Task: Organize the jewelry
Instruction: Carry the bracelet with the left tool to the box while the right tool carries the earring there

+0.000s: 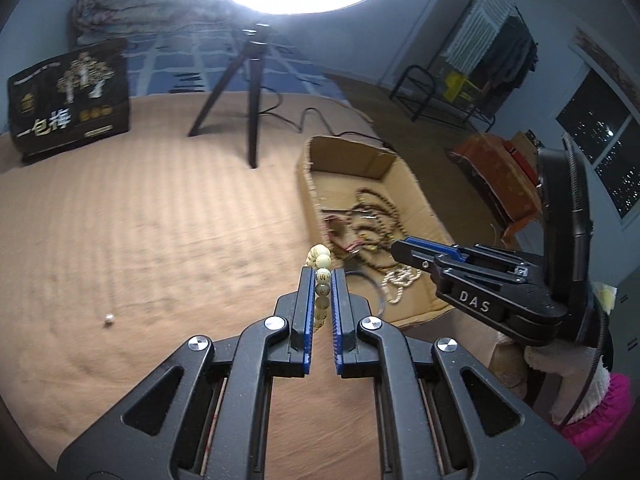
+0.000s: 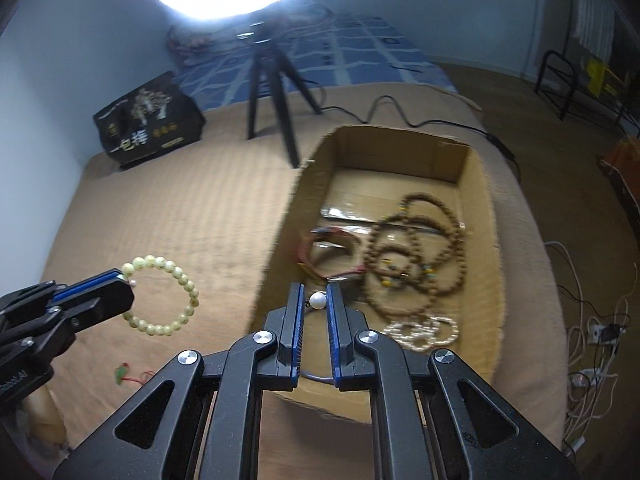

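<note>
My left gripper [image 1: 321, 276] is shut on a pale green bead bracelet [image 1: 321, 276], held above the brown bedspread left of the cardboard box [image 1: 308, 184]. In the right wrist view the left gripper [image 2: 124, 280] holds the bracelet [image 2: 176, 280] hanging as a ring. My right gripper [image 2: 314, 300] hovers over the box's near end [image 2: 280, 240]; a white pearl [image 2: 318, 301] on a thin dark ring sits between its narrow-set fingers. In the left wrist view the right gripper [image 1: 400, 246] reaches over the box. Brown bead necklaces [image 2: 416, 248], a red cord bracelet [image 2: 328, 248] and a pearl strand [image 2: 424, 328] lie inside.
A loose white pearl [image 1: 109, 319] lies on the bedspread at the left. A small green pendant on red cord [image 2: 122, 374] lies near the front. A black tripod [image 2: 276, 92] with a ring light and a black gift bag [image 2: 148, 128] stand behind.
</note>
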Action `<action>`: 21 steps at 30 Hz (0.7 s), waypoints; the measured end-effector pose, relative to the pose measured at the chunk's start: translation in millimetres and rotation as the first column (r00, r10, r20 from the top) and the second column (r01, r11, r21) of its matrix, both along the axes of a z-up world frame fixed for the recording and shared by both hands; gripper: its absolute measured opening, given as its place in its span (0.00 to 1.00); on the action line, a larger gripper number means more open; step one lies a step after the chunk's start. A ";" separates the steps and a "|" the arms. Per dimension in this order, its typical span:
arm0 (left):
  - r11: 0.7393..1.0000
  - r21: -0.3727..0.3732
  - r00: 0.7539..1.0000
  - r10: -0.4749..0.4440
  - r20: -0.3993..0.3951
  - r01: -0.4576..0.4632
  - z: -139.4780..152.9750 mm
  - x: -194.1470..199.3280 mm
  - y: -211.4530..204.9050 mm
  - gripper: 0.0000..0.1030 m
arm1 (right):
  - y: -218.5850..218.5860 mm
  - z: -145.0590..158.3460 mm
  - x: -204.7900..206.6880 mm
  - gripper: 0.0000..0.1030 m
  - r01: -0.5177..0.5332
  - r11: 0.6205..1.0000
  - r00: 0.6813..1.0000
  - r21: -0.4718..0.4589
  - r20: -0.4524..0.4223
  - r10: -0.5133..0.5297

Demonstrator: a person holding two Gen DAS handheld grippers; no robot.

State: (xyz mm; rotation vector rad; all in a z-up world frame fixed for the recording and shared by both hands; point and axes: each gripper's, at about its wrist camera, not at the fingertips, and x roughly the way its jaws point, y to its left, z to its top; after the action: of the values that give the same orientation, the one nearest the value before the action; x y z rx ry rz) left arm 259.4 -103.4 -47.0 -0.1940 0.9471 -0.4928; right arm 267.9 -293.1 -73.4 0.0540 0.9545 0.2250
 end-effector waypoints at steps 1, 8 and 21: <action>1.000 -0.006 1.000 -0.008 0.001 0.008 0.4 0.5 -6.4 0.06 | -5.0 -0.4 -0.2 0.09 0.007 1.000 1.000 -0.003 0.000 -0.007; 0.998 -0.003 0.998 -0.056 0.008 0.056 -2.5 1.2 -40.4 0.05 | -29.2 -8.4 1.8 0.09 0.045 0.999 0.999 -0.020 -0.016 -0.046; 0.996 0.010 0.995 -0.090 -0.033 0.091 -24.7 10.0 -69.8 0.05 | -51.6 -23.9 5.6 0.09 0.083 0.995 0.995 -0.048 -0.042 -0.085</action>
State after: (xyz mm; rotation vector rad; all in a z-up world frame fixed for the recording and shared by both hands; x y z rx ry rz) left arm 269.4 -173.1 -71.7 -0.1499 0.9936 -0.5691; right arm 273.5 -344.7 -97.3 0.0571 0.9983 0.1246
